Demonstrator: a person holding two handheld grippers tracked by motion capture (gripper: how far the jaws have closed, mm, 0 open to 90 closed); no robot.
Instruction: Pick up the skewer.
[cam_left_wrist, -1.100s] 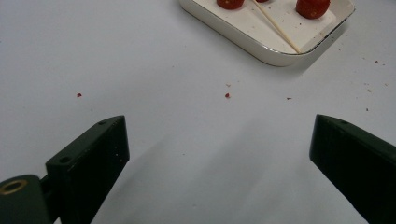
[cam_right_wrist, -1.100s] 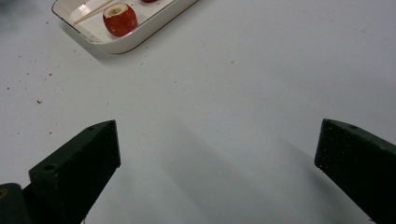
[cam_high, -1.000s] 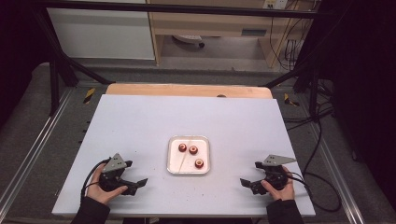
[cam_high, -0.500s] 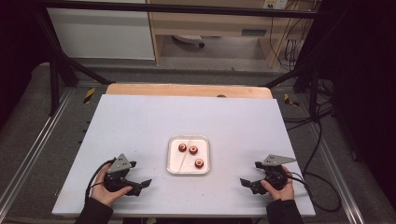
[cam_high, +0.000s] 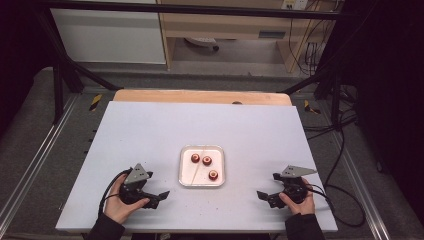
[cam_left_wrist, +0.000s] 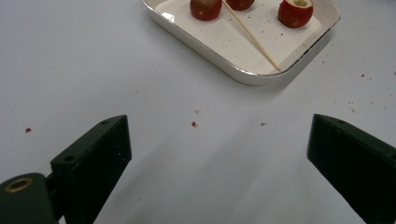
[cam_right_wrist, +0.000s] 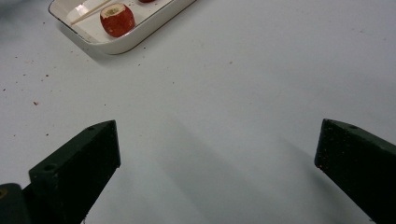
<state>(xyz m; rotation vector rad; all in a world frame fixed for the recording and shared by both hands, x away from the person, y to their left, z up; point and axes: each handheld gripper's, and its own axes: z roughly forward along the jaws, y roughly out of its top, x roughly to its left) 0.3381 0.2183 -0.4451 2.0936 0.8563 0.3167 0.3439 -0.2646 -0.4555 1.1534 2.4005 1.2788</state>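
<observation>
The glossy white ceramic-looking square tray (cam_left_wrist: 243, 74) holds shiny red cored fruits (cam_left_wrist: 295, 12) and a thin pale wooden skewer (cam_left_wrist: 252, 37); the matt white bench (cam_high: 150, 130) looks smooth.

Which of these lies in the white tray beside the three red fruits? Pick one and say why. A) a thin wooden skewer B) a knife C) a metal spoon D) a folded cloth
A: a thin wooden skewer lies slantwise across the white tray near the red fruits, clear in the left gripper view.
</observation>
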